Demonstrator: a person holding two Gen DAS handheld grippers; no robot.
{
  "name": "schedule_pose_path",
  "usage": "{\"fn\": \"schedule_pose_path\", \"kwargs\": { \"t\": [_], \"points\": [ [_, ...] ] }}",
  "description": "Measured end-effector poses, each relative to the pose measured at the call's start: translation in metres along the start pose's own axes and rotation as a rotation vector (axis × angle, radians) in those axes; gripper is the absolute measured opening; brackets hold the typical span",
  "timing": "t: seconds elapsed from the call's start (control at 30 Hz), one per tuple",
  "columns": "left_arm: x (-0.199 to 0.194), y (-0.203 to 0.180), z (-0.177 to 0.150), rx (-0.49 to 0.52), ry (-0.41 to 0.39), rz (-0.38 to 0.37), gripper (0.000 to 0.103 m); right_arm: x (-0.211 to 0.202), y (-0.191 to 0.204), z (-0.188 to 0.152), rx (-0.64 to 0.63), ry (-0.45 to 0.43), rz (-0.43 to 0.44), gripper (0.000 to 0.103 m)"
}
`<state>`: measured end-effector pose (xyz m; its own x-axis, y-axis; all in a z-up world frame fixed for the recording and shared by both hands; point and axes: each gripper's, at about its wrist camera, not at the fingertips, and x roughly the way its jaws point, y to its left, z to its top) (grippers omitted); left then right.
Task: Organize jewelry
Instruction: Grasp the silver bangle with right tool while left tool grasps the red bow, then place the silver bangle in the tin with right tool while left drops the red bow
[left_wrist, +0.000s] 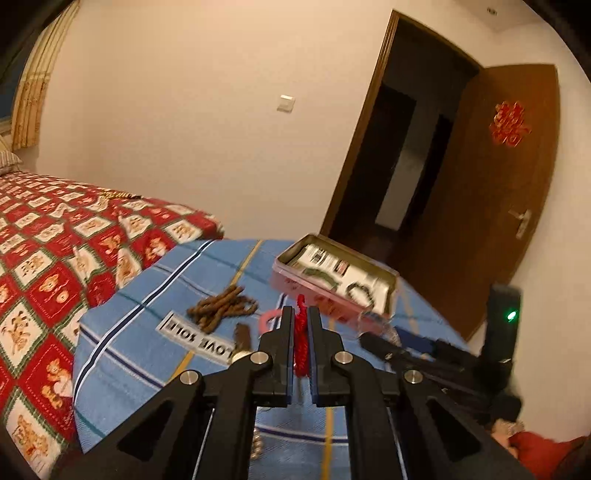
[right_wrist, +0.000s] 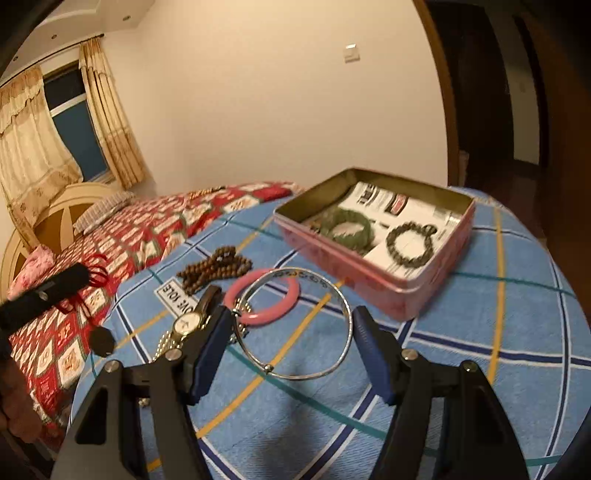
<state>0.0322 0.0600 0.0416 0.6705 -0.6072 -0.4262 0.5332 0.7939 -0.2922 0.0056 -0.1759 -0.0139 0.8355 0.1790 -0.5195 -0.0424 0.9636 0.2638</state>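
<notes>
My left gripper (left_wrist: 302, 314) is shut on a red cord bracelet (left_wrist: 301, 341), held above the blue checked cloth; it also shows at the left of the right wrist view (right_wrist: 96, 272). My right gripper (right_wrist: 290, 325) is open, its fingers on either side of a thin silver bangle (right_wrist: 295, 323) lying on the cloth. A pink bangle (right_wrist: 263, 300), a gold watch (right_wrist: 184, 325) and brown prayer beads (right_wrist: 214, 266) lie beside it. The pink tin box (right_wrist: 388, 291) holds a green bracelet (right_wrist: 345, 227) and a dark bead bracelet (right_wrist: 410, 240).
The blue cloth (right_wrist: 480, 332) lies on a bed with a red patterned cover (left_wrist: 55, 251). A wall, a curtained window (right_wrist: 74, 122) and an open brown door (left_wrist: 491, 184) stand behind. The right gripper's body (left_wrist: 424, 354) shows at the right of the left wrist view.
</notes>
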Motion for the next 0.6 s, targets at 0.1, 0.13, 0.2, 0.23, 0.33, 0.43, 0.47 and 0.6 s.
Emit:
{"fn": "schedule_pose_path", "kwargs": {
  "t": [0.1, 0.13, 0.2, 0.23, 0.33, 0.43, 0.47, 0.6],
  "points": [
    [-0.004, -0.004, 0.008, 0.004, -0.018, -0.019, 0.005, -0.002, -0.003, 0.002, 0.013, -0.015, -0.012, 0.070],
    [-0.003, -0.006, 0.012, 0.007, -0.025, -0.026, 0.005, -0.002, -0.004, 0.003, 0.020, -0.020, -0.014, 0.070],
    [-0.004, -0.009, 0.017, 0.013, -0.032, -0.035, 0.005, -0.004, -0.006, 0.004, 0.029, -0.032, -0.017, 0.070],
    [-0.003, -0.011, 0.020, 0.017, -0.035, -0.042, 0.005, -0.006, -0.007, 0.005, 0.032, -0.042, -0.018, 0.070],
    [0.000, -0.017, 0.030, 0.040, -0.043, -0.050, 0.005, -0.011, -0.009, 0.007, 0.034, -0.070, -0.027, 0.070],
    [0.005, -0.025, 0.038, 0.061, -0.050, -0.060, 0.005, -0.015, -0.013, 0.011, 0.047, -0.082, -0.029, 0.070],
    [0.008, -0.029, 0.041, 0.072, -0.052, -0.064, 0.005, -0.016, -0.015, 0.013, 0.052, -0.086, -0.029, 0.070],
    [0.024, -0.043, 0.052, 0.101, -0.050, -0.078, 0.005, -0.021, -0.021, 0.021, 0.038, -0.109, -0.046, 0.070]
  ]
}}
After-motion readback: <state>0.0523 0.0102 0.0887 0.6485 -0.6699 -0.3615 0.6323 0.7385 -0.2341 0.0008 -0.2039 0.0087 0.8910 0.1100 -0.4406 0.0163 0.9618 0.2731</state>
